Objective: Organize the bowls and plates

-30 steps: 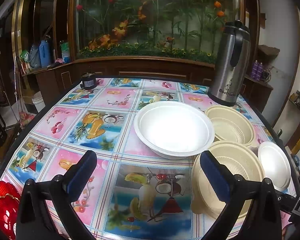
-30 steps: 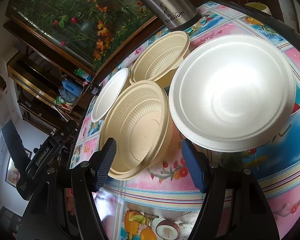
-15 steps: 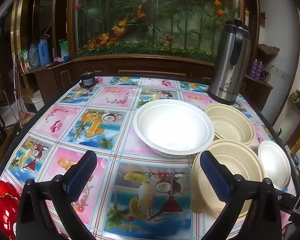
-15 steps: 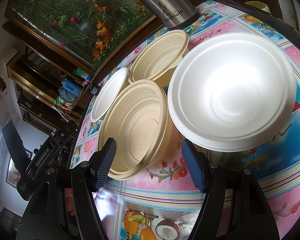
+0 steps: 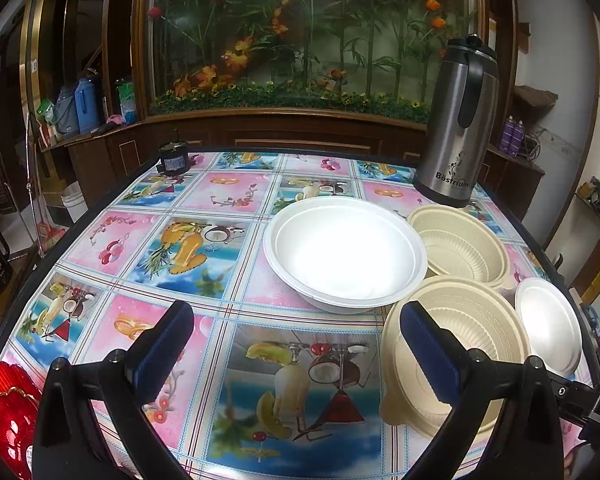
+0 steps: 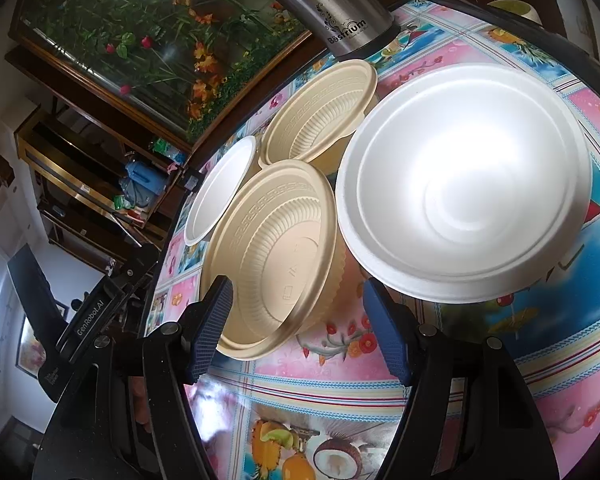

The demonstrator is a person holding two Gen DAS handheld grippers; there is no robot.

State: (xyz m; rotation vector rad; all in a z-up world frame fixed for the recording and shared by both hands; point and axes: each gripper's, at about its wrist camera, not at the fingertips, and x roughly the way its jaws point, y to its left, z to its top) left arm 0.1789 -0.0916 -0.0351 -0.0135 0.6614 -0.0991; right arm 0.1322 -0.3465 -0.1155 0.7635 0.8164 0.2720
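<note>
1. Table (image 5: 236, 216) with a bright fruit-print cloth carries everything; its dark rim curves round in both views.
2. Flask (image 5: 458, 120) of brushed steel with a black handle stands upright at the far right of the table, just behind the bowls.
3. Large white bowl (image 5: 346, 252) sits near the middle of the table, right way up and empty. In the right wrist view the large white bowl (image 6: 466, 184) fills the upper right.
4. Near tan bowl (image 5: 476, 336), ribbed inside, sits at the right, just in front of the large white bowl and close against it. In the right wrist view the near tan bowl (image 6: 276, 256) lies straight ahead of the fingers.
5. Far tan bowl (image 5: 462, 244) stands behind the near one, just beside the flask.
6. Small white bowl (image 5: 550, 324) sits at the table's right edge, against the near tan bowl.
7. Left gripper (image 5: 296, 354) hangs above the near part of the table with its blue-padded fingers wide apart and nothing between them; its right finger overlaps the near tan bowl in the picture, but contact cannot be told.
8. Right gripper (image 6: 298, 326) has its fingers spread apart with no hold on anything; the near tan bowl's front rim lies between them, and the left pad looks close to it.
9. Red dish (image 5: 4, 408) shows at the lower left corner.
</note>
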